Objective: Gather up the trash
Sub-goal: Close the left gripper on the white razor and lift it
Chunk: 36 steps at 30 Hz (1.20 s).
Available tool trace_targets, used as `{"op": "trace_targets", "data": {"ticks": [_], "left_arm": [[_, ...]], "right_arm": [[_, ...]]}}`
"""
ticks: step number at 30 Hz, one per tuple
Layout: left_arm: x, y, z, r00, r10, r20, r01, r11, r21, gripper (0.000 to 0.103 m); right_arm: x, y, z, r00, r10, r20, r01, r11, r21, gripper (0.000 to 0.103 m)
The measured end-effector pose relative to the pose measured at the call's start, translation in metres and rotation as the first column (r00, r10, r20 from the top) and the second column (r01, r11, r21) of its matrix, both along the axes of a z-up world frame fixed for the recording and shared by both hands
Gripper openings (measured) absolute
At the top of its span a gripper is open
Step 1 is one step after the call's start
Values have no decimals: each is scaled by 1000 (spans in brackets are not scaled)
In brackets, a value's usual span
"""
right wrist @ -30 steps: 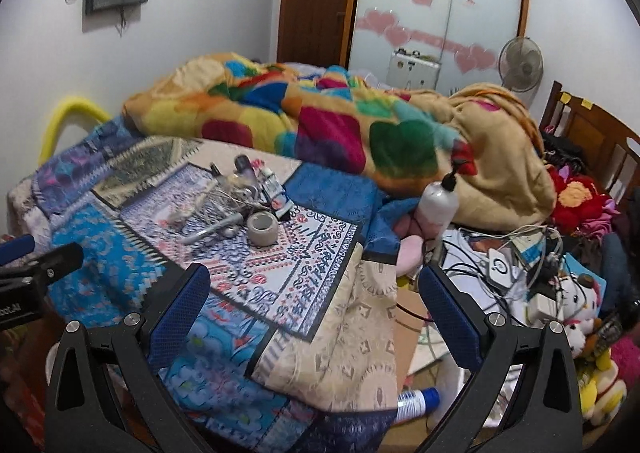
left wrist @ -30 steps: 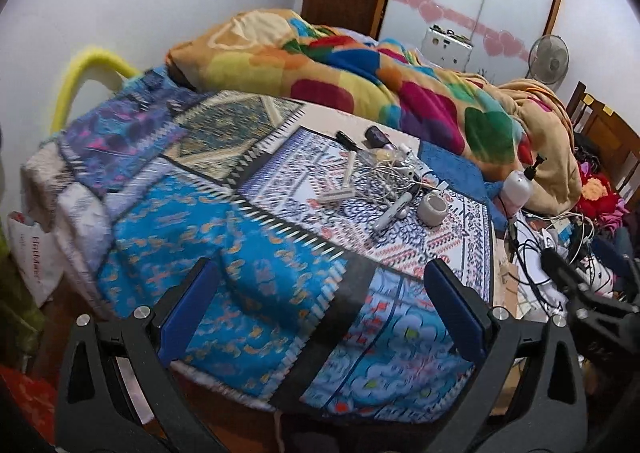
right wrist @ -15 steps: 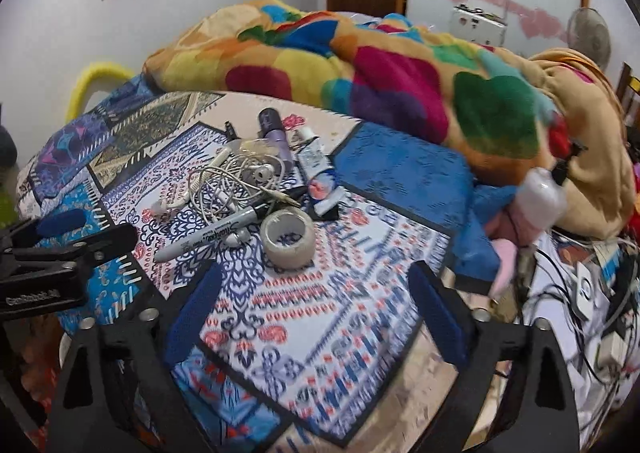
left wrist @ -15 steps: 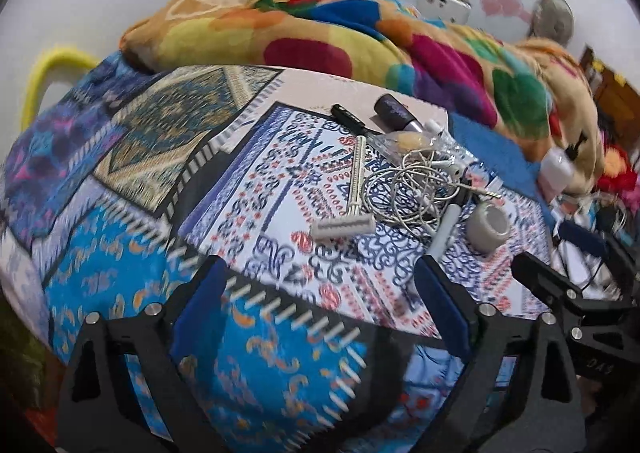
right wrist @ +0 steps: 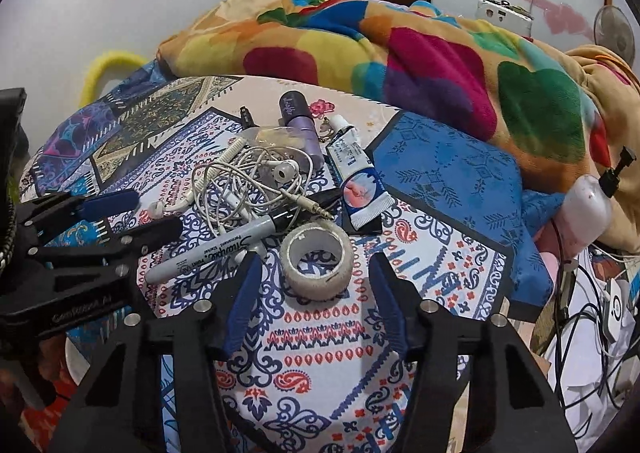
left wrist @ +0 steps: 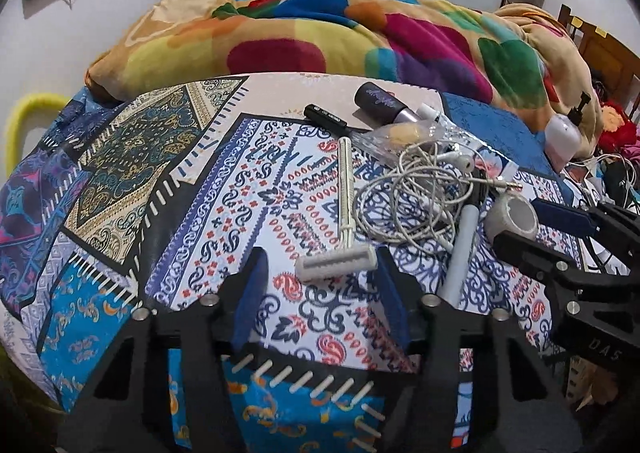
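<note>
A pile of small items lies on the patterned bedspread (left wrist: pixel 120 157). A white disposable razor (left wrist: pixel 344 237) lies with its head just in front of my open left gripper (left wrist: pixel 320 277). A tape roll (right wrist: pixel 316 261) sits between the fingertips of my open right gripper (right wrist: pixel 316 273). A grey marker (right wrist: pixel 216 249) lies to its left, also in the left wrist view (left wrist: pixel 460 253). Tangled white earphones (right wrist: pixel 248 181), a purple bottle (right wrist: pixel 300 121), a cream tube (right wrist: pixel 356 181) and a clear plastic wrapper (right wrist: pixel 276 137) lie behind.
A colourful rumpled blanket (left wrist: pixel 320 37) covers the far half of the bed. A pump bottle (right wrist: pixel 588 209) and a tangle of cables (right wrist: pixel 600 317) sit off the bed's right edge. A yellow hoop (left wrist: pixel 24 117) stands at the left by the wall.
Both grippers moved forward and down to the pile. Both sets of jaws have narrowed; the left now nears the razor head, the right brackets the tape roll.
</note>
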<state>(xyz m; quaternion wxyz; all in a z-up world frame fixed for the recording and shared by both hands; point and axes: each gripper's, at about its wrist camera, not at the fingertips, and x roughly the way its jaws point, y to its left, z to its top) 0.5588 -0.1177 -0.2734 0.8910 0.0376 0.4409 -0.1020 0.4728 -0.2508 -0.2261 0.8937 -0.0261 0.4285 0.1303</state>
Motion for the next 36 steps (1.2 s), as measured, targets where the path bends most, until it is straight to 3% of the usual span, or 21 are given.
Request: {"op": "trace_targets", "data": {"ticks": [2,4,13,19,36], "left_arm": [[1,-1,0,1000,-3,6,3,1000,-10,41],[2,-4,0,1000,-7,9,7,1000,-10,39],[-15,4,13,999,33,16,-32,997,-67,39],[-36,12,25,997,64,35,-62,996,-57,39],[-94,69,77,978,196,71,-184,972,-145,38]], "right_arm": [[2,2,0,1000,3,-2,-3,1000,-2,41],[4,3,-1,1000,2,-5,-2,1000,-8,35],[-7,-4,8,1000,-10,13,10,1000,1,35],[-18,-7,21,1000,-15,22,15,1000,-1,34],[-60,14,79,995,25,97,-24,1000,-6,34]]}}
